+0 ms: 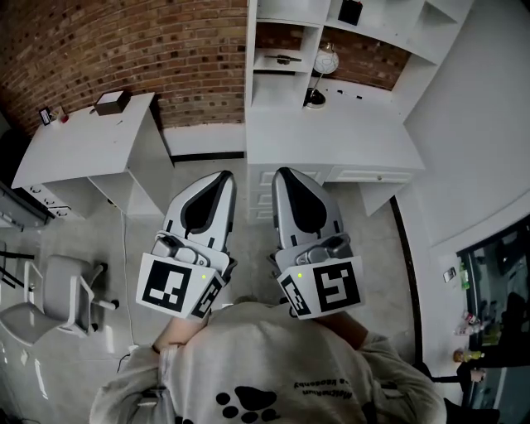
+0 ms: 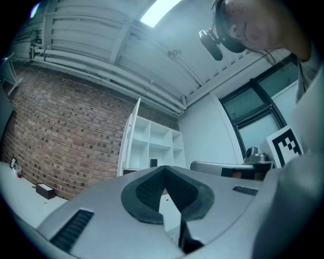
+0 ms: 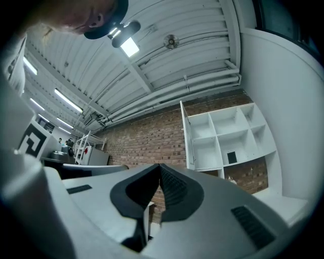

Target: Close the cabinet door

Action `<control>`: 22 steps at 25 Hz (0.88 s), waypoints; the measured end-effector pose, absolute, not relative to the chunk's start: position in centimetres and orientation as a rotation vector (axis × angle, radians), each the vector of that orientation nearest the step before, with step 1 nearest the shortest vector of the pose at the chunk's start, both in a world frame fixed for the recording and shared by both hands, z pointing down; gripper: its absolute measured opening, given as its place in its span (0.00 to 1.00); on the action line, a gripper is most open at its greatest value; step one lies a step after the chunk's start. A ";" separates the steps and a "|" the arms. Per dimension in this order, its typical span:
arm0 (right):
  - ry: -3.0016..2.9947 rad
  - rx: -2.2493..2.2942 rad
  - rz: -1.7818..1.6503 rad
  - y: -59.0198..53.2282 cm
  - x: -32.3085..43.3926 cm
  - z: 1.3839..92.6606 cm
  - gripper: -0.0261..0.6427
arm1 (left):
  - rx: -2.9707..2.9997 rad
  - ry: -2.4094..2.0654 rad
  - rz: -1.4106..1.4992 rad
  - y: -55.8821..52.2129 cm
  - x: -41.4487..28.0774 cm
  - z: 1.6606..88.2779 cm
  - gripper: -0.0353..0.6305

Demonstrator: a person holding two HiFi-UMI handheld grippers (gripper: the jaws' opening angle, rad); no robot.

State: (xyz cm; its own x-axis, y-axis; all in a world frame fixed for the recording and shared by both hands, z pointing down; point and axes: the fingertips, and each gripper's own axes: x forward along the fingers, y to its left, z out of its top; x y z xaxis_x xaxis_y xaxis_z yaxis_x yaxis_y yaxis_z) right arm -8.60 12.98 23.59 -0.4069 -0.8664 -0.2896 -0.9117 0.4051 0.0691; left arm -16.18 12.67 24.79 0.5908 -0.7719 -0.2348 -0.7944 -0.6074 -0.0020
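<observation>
A white wall cabinet (image 1: 291,12) of open compartments stands over a white desk (image 1: 331,141) against the brick wall. Its tall white door (image 1: 251,50) is swung out at the cabinet's left edge and shows edge-on. The door (image 2: 128,141) also shows in the left gripper view, and the door (image 3: 185,134) again in the right gripper view. My left gripper (image 1: 225,175) and right gripper (image 1: 284,171) are held side by side, short of the desk and pointing at it. Both are shut with nothing between the pads, and neither touches the door. The left gripper (image 2: 164,169) and right gripper (image 3: 160,166) tips meet.
A second white desk (image 1: 83,141) with a small dark box (image 1: 110,101) stands at the left. A grey office chair (image 1: 62,294) sits on the tiled floor at lower left. A round lamp (image 1: 325,60) rests in a cabinet compartment. Windows (image 1: 497,273) line the right side.
</observation>
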 end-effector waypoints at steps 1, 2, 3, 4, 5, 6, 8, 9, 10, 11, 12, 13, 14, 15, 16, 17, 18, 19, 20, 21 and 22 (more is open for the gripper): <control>2.444 -1.589 0.318 12.3 -8.7 23.7 0.07 | -2.714 1.323 0.317 11.9 -16.2 24.9 0.06; 2.435 -1.601 0.314 11.6 -8.7 23.7 0.07 | -2.723 1.311 0.311 11.2 -16.2 25.0 0.06; 2.427 -1.611 0.311 11.1 -8.8 23.7 0.07 | -2.731 1.300 0.304 10.6 -16.3 25.1 0.06; 2.422 -1.620 0.307 10.6 -8.9 23.8 0.07 | -2.739 1.293 0.299 10.1 -16.4 25.3 0.06; 2.421 -1.627 0.305 10.2 -9.1 23.9 0.07 | -2.746 1.288 0.295 9.6 -16.5 25.4 0.06; 2.423 -1.633 0.302 9.8 -9.3 24.1 0.07 | -2.751 1.284 0.292 9.2 -16.7 25.6 0.06; 2.427 -1.643 0.297 9.3 -9.7 24.5 0.07 | -2.760 1.274 0.291 8.6 -16.9 25.8 0.06; 2.428 -1.647 0.296 9.0 -9.8 24.6 0.07 | -2.763 1.268 0.291 8.4 -17.0 25.9 0.06; 2.426 -1.651 0.297 8.8 -9.9 24.6 0.07 | -2.766 1.263 0.292 8.1 -17.0 25.9 0.06; 2.424 -1.656 0.298 8.6 -10.0 24.6 0.07 | -2.770 1.259 0.292 7.9 -17.1 26.0 0.06; 2.423 -1.661 0.298 8.3 -10.1 24.7 0.07 | -2.775 1.256 0.291 7.6 -17.2 26.1 0.06; 2.423 -1.666 0.296 8.1 -10.1 24.8 0.07 | -2.781 1.255 0.291 7.4 -17.2 26.3 0.06; 2.425 -1.670 0.292 7.8 -10.2 24.9 0.07 | -2.786 1.255 0.291 7.1 -17.3 26.4 0.06; 2.428 -1.673 0.287 7.5 -10.3 25.1 0.07 | -2.791 1.256 0.291 6.8 -17.4 26.6 0.06; 2.432 -1.673 0.283 7.2 -10.4 25.2 0.07 | -2.794 1.257 0.291 6.5 -17.4 26.7 0.06; 2.435 -1.671 0.281 6.9 -10.4 25.3 0.07 | -2.796 1.260 0.292 6.2 -17.5 26.7 0.06; 2.438 -1.668 0.281 6.5 -10.5 25.3 0.07 | -2.796 1.264 0.295 5.8 -17.5 26.8 0.06; 2.440 -1.665 0.283 6.1 -10.6 25.3 0.07 | -2.795 1.268 0.297 5.4 -17.6 26.8 0.06; 2.442 -1.662 0.284 5.7 -10.7 25.3 0.07 | -2.795 1.272 0.299 5.0 -17.7 26.8 0.06; 2.443 -1.660 0.285 5.3 -10.7 25.3 0.07 | -2.795 1.275 0.300 4.6 -17.8 26.9 0.06; 2.444 -1.657 0.284 5.0 -10.8 25.3 0.07 | -2.795 1.276 0.299 4.3 -17.8 27.0 0.06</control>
State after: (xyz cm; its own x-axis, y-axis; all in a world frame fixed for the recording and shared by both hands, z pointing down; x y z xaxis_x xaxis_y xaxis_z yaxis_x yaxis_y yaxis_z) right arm -10.77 4.96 25.34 -0.3652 -0.8967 -0.2500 -0.9302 0.3623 0.0591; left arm -17.80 4.26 26.96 0.6399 -0.7425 -0.1980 -0.7531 -0.6572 0.0303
